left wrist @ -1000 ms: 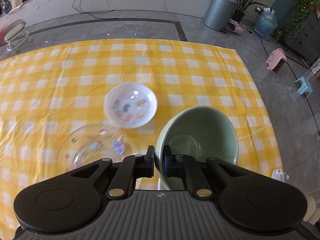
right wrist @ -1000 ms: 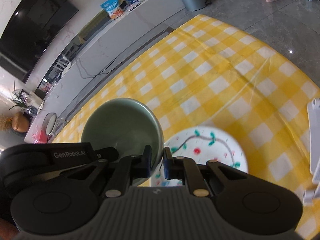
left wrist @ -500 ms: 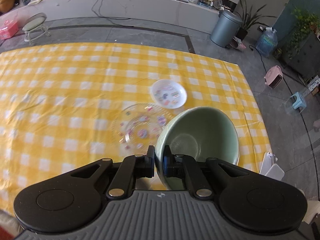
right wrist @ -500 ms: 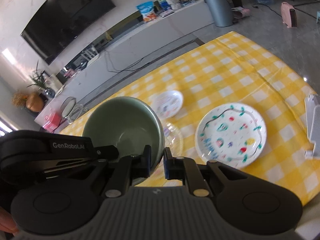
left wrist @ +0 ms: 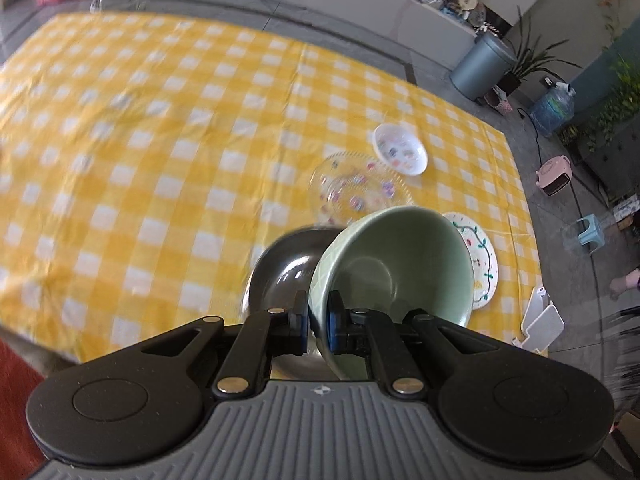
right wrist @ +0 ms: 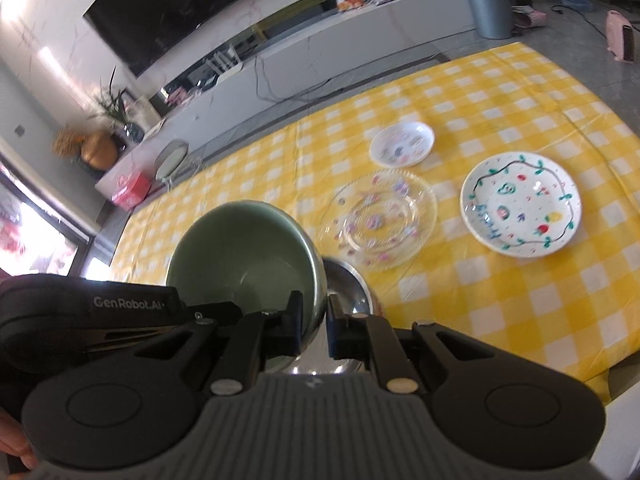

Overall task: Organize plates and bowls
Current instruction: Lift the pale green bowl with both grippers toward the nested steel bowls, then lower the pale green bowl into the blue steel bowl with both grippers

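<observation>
A pale green bowl (left wrist: 392, 264) hangs tilted above the yellow checked table, held from two sides. My left gripper (left wrist: 318, 326) is shut on its left rim. My right gripper (right wrist: 314, 324) is shut on the opposite rim of the green bowl (right wrist: 240, 248). Just beneath it a steel bowl (left wrist: 280, 276) (right wrist: 346, 284) sits near the table's front edge. Beyond lie a clear glass plate (right wrist: 380, 216), a small white patterned dish (right wrist: 402, 144) and a white painted plate (right wrist: 520, 204).
The tablecloth (left wrist: 160, 160) stretches far to the left. A white folded stand (left wrist: 540, 324) sits past the table's right front corner. On the floor behind are a grey bin (left wrist: 486, 66), a pink heater (left wrist: 554, 174) and a long white cabinet (right wrist: 360, 40).
Both grippers have carried the green bowl back and to the left, away from the plates. The steel bowl has come into view under it. Both grips on the rim are unchanged.
</observation>
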Demonstrator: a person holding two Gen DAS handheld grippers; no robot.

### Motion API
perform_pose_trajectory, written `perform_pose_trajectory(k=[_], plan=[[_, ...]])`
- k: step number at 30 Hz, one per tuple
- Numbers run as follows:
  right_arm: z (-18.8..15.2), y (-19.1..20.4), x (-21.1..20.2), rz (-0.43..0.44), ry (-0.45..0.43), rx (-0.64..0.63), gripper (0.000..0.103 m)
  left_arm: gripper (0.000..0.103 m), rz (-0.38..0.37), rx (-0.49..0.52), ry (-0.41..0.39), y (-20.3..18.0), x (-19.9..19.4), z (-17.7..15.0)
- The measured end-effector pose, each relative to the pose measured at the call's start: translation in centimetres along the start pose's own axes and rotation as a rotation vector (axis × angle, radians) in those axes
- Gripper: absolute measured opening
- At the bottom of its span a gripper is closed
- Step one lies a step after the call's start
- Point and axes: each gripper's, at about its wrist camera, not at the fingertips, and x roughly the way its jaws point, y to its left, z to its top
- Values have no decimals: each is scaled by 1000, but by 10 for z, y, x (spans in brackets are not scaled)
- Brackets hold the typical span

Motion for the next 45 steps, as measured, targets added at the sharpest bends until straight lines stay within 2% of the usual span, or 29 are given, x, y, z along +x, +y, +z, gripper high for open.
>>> perform_pose_trajectory(k=[5, 16, 27, 30, 36, 45], plan=[[-6, 0, 10, -24, 35, -3, 9, 10, -31, -43, 58, 14, 18, -5], [-5, -10, 41, -87, 94, -6, 7, 11, -28, -69, 182, 25, 56, -2], [1, -4, 63, -130, 140, -85, 7, 13, 10, -16, 252, 22, 69, 10], [4, -2, 66, -149, 148, -108, 7, 18, 21, -9, 270, 21, 68, 15], [5, 6, 72, -188, 150, -163, 7, 18, 5, -32, 283, 29, 67, 20], [6, 10, 76, -228, 150, -214, 6, 18, -22, -36, 238, 32, 52, 27]])
